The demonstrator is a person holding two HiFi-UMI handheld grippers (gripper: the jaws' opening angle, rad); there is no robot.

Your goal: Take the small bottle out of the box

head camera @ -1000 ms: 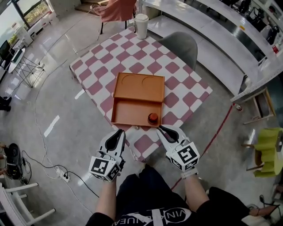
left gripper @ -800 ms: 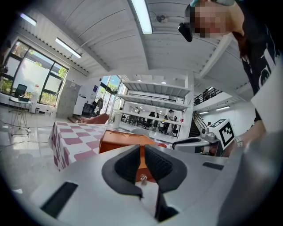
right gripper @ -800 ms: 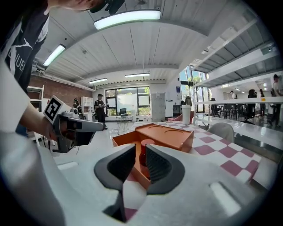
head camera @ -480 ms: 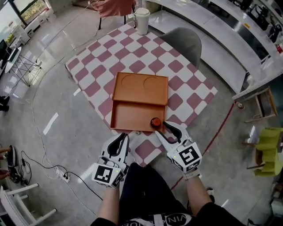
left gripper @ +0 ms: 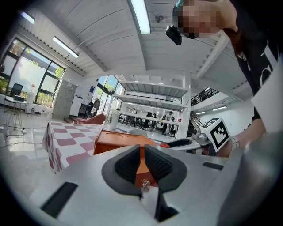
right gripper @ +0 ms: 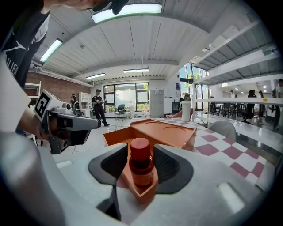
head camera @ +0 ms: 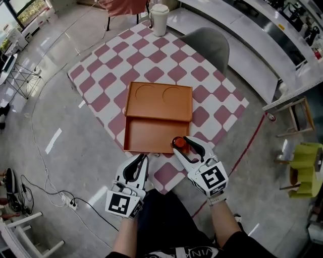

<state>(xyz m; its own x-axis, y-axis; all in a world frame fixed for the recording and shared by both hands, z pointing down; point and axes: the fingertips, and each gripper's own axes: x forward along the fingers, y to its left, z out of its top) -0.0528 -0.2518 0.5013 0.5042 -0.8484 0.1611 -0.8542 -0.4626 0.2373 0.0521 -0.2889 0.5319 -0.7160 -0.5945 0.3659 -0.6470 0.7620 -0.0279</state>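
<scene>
The head view looks steeply down from above and behind the left gripper [head camera: 142, 158] and right gripper [head camera: 181, 146], with the orange box [head camera: 146, 135] just past their tips. Each gripper view looks close and nearly level along its own jaws. Both share that box, the left's glimpse seemingly only its near wall.

Table [head camera: 108, 75] under a pink-and-white checked cloth, set on a glossy grey floor [head camera: 65, 126]. White cup [head camera: 159, 19] upright at the table's far corner. Grey chair [head camera: 209, 46] drawn up to the table's far right side. Pink chair [head camera: 123, 6] beyond the cup. Long white counter [head camera: 247, 43] to the right. Yellow-green chair [head camera: 309, 166] at the right edge. Power strip [head camera: 65, 200] with cables on the floor, left. Red line [head camera: 248, 151] on the floor, right.
</scene>
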